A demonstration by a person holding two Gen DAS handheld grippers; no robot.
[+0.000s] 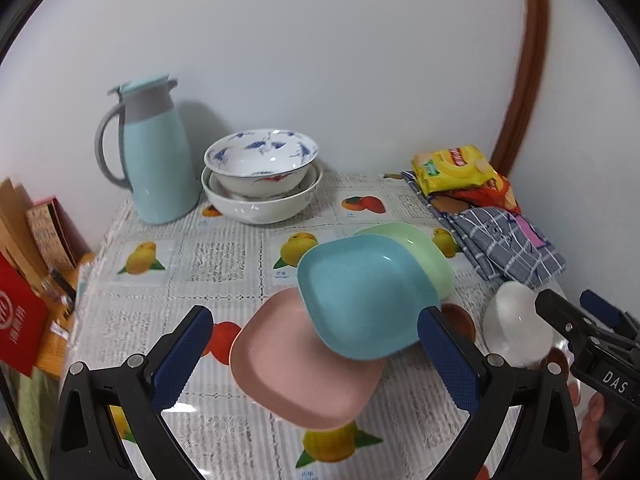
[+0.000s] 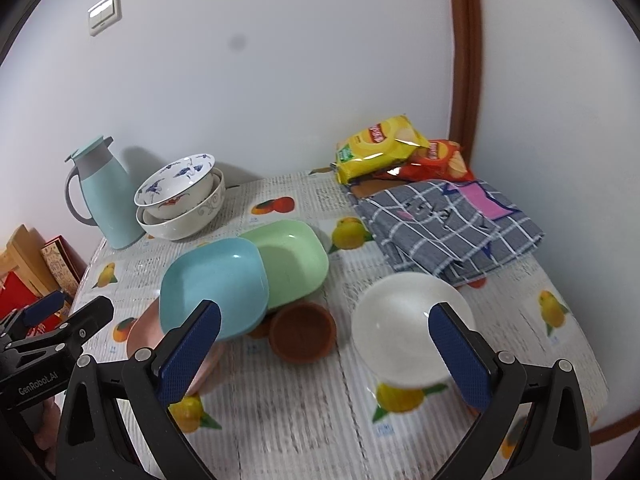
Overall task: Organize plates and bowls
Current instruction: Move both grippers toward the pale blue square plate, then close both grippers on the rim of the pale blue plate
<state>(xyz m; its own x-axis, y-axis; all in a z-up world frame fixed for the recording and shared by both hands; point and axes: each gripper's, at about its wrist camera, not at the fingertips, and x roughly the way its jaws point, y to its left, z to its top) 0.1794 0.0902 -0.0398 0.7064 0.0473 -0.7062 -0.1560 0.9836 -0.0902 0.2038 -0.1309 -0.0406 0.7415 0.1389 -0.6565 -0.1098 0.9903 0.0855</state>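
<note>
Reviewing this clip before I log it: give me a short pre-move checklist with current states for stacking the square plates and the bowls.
1. Left gripper open and empty: ok, nothing between its blue pads.
2. Right gripper open and empty: ok.
3. Square plates lying flat: not ok; the blue plate sits tilted, overlapping the pink plate and the green plate.
4. White bowl free to grasp: ok, it stands alone ahead of the right gripper.
5. Brown bowl free: cannot tell; the plates' edges overhang it.
6. Porcelain bowls nested by the kettle: ok, the blue-patterned bowl sits inside the larger white bowl.
</note>
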